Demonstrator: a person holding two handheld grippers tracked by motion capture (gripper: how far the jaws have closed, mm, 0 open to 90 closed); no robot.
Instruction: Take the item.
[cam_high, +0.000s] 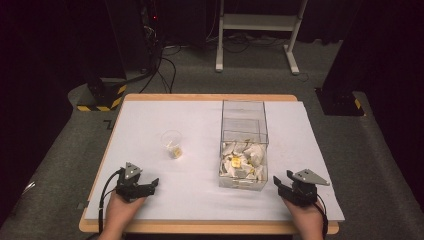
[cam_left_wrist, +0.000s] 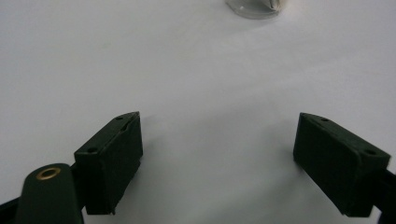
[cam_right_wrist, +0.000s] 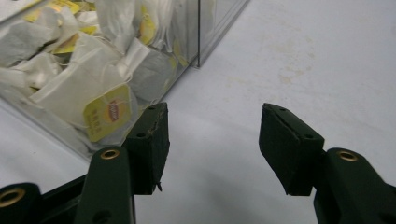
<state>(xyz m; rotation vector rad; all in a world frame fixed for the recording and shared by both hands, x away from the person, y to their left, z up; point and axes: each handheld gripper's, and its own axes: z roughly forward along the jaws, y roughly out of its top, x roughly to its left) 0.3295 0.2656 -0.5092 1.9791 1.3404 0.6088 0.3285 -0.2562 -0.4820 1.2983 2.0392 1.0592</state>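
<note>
— Where are the hands?

— Both rest low at the near edge of the white table (cam_high: 200, 115). The left black two-jaw gripper (cam_high: 150, 186) lies nearly level, pointing right toward the middle; its jaws stand wide apart over bare table, nothing between them.

— And the other?

— The right black two-jaw gripper (cam_high: 278, 183) points left at the clear plastic box of white tea bags with yellow tags (cam_high: 244, 160), just beside its near right corner. Jaws apart, empty.

— Anything else?

— A small clear plastic cup (cam_high: 172, 144) stands left of the box, well apart from the left gripper, with something yellowish in it.
</note>
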